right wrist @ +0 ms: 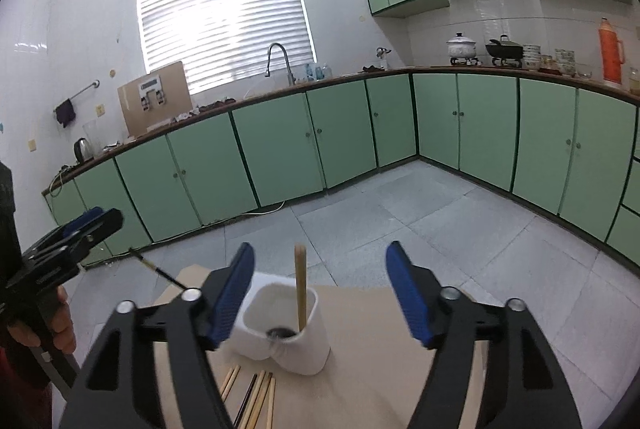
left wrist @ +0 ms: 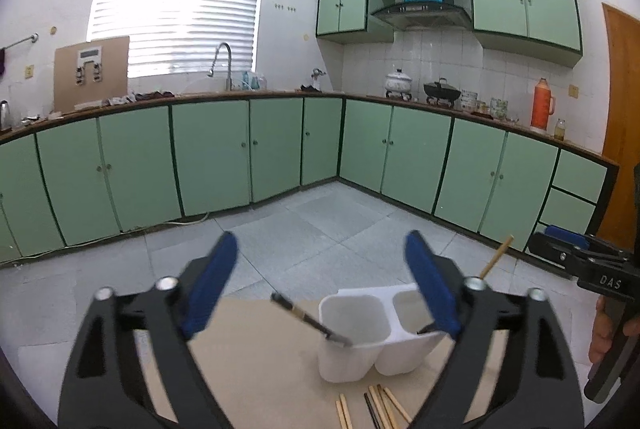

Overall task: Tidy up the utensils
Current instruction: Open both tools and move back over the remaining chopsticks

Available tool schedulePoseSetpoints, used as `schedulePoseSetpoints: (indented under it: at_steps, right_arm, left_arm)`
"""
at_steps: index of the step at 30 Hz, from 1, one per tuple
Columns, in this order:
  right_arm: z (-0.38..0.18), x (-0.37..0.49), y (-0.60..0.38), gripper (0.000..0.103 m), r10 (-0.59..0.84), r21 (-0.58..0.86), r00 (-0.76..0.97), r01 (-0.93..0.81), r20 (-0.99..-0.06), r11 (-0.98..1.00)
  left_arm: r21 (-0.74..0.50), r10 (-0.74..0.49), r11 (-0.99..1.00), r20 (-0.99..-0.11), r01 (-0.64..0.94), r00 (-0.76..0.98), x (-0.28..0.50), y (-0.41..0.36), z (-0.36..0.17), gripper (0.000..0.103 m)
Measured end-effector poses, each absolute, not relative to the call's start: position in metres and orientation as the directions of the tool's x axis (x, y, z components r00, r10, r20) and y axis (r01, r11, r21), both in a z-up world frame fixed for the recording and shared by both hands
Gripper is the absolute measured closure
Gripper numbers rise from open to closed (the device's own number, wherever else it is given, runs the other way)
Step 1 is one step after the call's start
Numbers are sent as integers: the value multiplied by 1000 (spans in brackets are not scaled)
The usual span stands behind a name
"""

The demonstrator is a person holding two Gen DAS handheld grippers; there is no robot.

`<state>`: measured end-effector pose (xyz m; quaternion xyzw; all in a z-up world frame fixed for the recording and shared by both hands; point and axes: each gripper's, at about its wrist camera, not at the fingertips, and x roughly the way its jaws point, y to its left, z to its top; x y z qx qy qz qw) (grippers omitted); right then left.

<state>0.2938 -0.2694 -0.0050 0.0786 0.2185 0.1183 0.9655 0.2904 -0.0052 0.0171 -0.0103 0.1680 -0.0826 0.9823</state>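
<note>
Chopsticks in white holder

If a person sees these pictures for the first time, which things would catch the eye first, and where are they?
Probably the white two-compartment holder on the brown board in front, with a dark chopstick leaning out of one compartment and a light chopstick standing in the other. Each view is framed by an open blue-padded claw, left claw and right claw. More loose chopsticks lie before the holder.

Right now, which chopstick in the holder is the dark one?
The slanted chopstick in the holder's left compartment is dark; the light wooden chopstick stands in the other.
</note>
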Motion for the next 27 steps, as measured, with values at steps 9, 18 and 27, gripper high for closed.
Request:
schedulePoseSetpoints:
  at_steps: [9,18,27]
  right_arm:
    - [-51,231,-262,11,262,196,849,-191,-458,962]
    - [-104,178,-252,11,265,205,796,-180,-544,962]
    - [-142,145,-243,11,268,242,750,-148,-605,959]
  left_arm:
    - [-62,-144,990,-394,130,908,227,12,-23,11]
    - [5,-109,990,-577,138,809,181,22,-94,11]
    - [-42,-169,979,-723,201,670,154,25,-149,11]
